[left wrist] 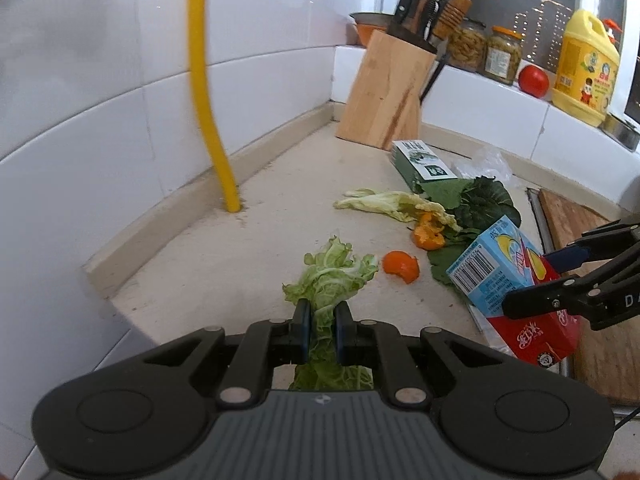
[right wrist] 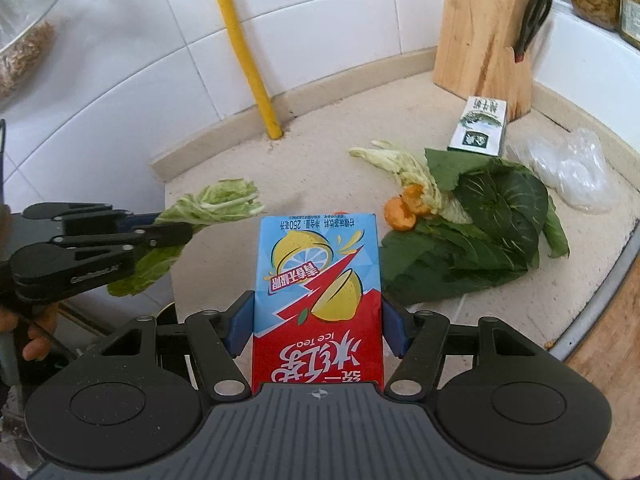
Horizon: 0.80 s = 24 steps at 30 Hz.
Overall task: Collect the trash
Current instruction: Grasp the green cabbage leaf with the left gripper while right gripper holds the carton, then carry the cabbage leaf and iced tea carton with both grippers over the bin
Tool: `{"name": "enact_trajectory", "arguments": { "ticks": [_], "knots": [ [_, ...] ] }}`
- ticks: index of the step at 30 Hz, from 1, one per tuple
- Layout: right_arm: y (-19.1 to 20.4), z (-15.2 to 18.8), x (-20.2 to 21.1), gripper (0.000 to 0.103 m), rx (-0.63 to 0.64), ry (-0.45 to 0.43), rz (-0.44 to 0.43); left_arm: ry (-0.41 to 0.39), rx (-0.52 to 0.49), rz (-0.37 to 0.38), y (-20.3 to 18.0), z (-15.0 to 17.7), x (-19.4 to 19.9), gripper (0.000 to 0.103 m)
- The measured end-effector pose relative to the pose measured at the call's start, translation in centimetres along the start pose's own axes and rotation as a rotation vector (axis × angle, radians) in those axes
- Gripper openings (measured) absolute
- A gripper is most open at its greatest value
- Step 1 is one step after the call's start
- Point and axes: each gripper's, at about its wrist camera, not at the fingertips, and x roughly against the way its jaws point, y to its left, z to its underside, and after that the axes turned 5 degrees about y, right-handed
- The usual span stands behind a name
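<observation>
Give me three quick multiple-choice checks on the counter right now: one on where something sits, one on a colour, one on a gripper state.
1. Where does the green and white box lie?
A. in front of the knife block
B. inside the plastic bag
C. on the cutting board

2. What colour is the pipe that runs down the tiled wall?
A. red
B. yellow
C. grey

3. What does the right gripper hold?
A. a cabbage leaf
B. nothing
C. the ice tea carton

Answers: 1 A, the box lies on the counter just before the block. 2 B, the pipe is bright yellow. 3 C, the carton sits between its blue fingers; the left gripper has the cabbage leaf.
</observation>
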Motion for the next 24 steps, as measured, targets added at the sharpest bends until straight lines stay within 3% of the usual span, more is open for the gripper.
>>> {"name": "enact_trajectory", "arguments": {
  "ticks": [11, 24],
  "knots": [
    [2.6, -0.4, -0.4, 0.070, 0.040, -0.007, -0.001, -0.038, 0.040, -0.044, 1.7, 1.6, 2.7, 0.008],
    [9.0, -1.7, -1.7, 0.070, 0.152, -0.008, -0.068, -0.064, 0.124, -0.128, 5.8, 4.7, 6.2, 0.008]
  ]
}}
